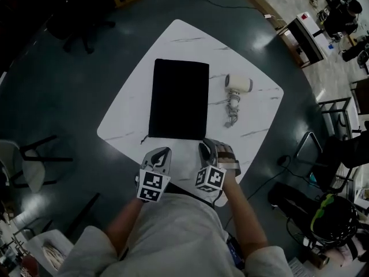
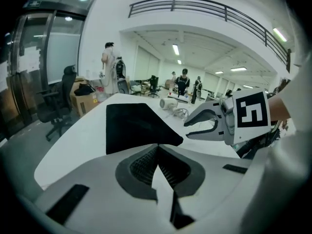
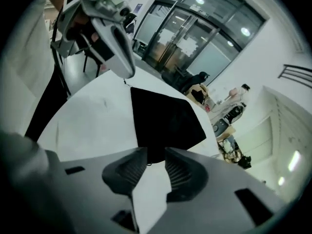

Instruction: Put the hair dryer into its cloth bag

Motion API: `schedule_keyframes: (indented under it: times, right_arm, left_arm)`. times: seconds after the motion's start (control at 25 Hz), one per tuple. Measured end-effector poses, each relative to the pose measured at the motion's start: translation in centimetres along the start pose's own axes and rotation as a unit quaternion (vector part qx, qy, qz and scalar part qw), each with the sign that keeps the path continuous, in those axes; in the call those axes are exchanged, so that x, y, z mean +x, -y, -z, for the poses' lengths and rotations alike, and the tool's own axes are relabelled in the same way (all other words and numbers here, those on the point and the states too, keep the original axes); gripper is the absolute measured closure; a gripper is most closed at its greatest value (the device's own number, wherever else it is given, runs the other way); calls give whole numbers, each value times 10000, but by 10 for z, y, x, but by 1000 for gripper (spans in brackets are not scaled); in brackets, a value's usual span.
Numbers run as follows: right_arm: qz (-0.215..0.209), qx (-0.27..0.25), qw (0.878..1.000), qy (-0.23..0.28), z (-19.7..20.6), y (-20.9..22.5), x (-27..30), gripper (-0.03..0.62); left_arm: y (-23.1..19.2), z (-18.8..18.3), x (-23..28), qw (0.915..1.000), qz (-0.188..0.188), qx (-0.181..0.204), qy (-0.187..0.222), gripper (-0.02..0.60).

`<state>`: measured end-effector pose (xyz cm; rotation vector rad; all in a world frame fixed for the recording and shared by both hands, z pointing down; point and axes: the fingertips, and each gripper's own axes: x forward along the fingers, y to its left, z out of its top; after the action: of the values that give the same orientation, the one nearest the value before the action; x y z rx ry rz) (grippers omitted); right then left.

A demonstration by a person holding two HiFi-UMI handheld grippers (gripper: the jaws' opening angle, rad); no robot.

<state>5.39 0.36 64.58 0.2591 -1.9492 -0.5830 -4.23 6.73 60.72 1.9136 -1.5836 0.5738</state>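
Note:
A flat black cloth bag [image 1: 179, 100] lies in the middle of the white marble-look table [image 1: 253, 126]. The white hair dryer [image 1: 237, 84] lies to its right, its coiled cord [image 1: 232, 113] trailing toward me. Both grippers hover at the table's near edge, just short of the bag's near end. My left gripper [image 1: 165, 150] is shut and empty, at the bag's near left corner [image 2: 134, 126]. My right gripper [image 1: 203, 146] stands slightly open at the near right corner, and the bag's edge [image 3: 165, 118] shows through the gap with the pads off it. The left gripper view shows the dryer [image 2: 169, 103] far off.
Dark floor surrounds the table. A chair [image 1: 34, 163] stands at the left, and a black bag and cables [image 1: 328, 218] lie on the floor at the right. Desks with equipment [image 1: 305, 36] are at the far right. Several people [image 2: 111, 65] stand in the background.

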Motion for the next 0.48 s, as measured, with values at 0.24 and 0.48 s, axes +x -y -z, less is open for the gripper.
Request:
schedule_keyframes:
  times: [0.24,0.48]
  right_arm:
    - [-330,-585,9964,-525,6,-14,34,436]
    - [-192,-637,9955,-680,8,-11,53,559]
  left_arm:
    - [-26,-4,16,9996,229,173,-36,572]
    - [-39,-3,25,9983,497,269,-166,572]
